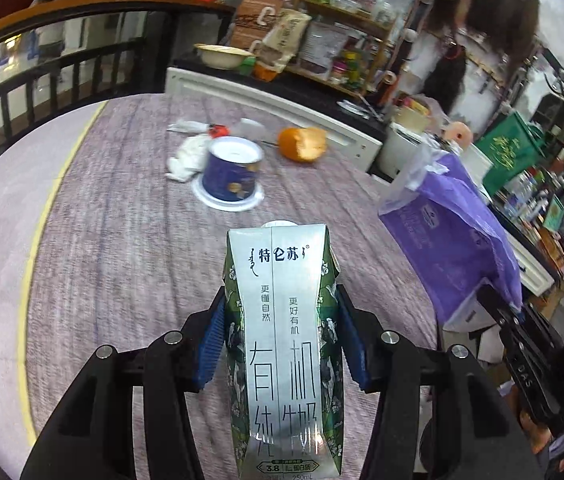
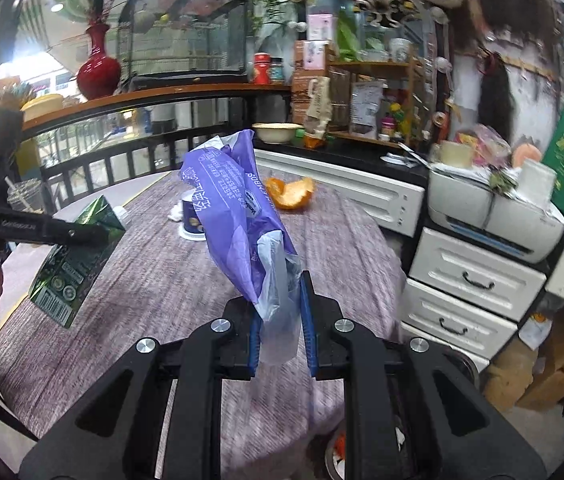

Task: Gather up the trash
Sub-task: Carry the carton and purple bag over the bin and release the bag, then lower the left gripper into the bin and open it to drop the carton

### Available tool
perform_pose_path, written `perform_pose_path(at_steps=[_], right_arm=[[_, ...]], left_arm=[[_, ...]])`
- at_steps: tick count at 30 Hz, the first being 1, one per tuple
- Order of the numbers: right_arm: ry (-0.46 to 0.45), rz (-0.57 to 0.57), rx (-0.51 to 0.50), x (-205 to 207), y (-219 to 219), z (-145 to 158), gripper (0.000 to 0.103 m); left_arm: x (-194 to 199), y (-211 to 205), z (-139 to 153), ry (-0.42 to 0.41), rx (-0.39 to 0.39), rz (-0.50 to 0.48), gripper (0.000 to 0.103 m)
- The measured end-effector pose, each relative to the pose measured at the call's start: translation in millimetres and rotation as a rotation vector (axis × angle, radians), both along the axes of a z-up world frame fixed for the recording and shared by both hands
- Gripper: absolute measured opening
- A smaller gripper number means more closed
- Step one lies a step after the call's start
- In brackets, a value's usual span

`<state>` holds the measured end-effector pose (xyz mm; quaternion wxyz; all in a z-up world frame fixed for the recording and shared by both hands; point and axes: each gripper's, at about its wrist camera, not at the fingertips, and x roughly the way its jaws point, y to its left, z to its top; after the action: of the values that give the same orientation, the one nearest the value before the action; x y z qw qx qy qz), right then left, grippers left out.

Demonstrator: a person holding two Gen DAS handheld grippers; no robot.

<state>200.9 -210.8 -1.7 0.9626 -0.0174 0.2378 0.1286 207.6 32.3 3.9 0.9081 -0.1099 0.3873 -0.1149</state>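
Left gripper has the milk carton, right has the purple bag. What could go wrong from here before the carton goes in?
1. The purple bag hangs pinched flat in the right gripper, with no mouth visibly open; the milk carton could miss it.
2. The left gripper visibly dents the carton's sides; leftover milk might squeeze out onto the tablecloth.
3. The blue cup and orange peel lie nearby; a swing could knock them.

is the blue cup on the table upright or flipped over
Flipped over. The blue cup stands on its wide rim on the table, flat base facing up.
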Motion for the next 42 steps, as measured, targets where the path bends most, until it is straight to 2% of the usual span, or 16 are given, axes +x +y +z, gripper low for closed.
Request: perform_pose_path(at_steps=[4,10,16,25,26,27,28,29,30,35,42], right_arm=[[0.035,-0.1,0.062,-12,-44,-9,0.018],[0.108,-0.244,0.08,-20,-103,-37,0.018],[0.213,-0.36,0.067,-8,-143,-82,0.018],[0.396,-0.425,0.046,24,-165,-161,0.019],[0.411,-0.428,0.046,28,-166,-168,0.021],[0.43,-0.433,0.04,33,-166,-176,0.031],[0.445,-0.439,0.032,36,-166,-182,0.048],[0.449,-0.445,0.023,38,-165,-186,0.059],[0.441,-0.453,0.016,37,-166,-189,0.075],[0.423,-0.46,0.04,22,-169,-186,0.076],[0.361,-0.525,0.056,-9,-187,-160,0.076]], left_arm=[[-7,-43,1,-0.024,0.027,-0.086,0.051],[-15,-101,-2,-0.04,0.05,-0.192,0.051],[-19,-146,-9,-0.029,0.064,-0.274,0.051],[-22,-194,-28,0.013,0.096,-0.355,0.051],[-21,-198,-30,0.017,0.1,-0.361,0.051],[-21,-202,-32,0.022,0.103,-0.367,0.051],[-21,-206,-34,0.026,0.105,-0.372,0.051],[-21,-209,-36,0.029,0.107,-0.377,0.051],[-21,-213,-38,0.032,0.113,-0.384,0.051],[-18,-229,-49,0.051,0.136,-0.406,0.051],[-8,-252,-67,0.087,0.168,-0.434,0.051]])
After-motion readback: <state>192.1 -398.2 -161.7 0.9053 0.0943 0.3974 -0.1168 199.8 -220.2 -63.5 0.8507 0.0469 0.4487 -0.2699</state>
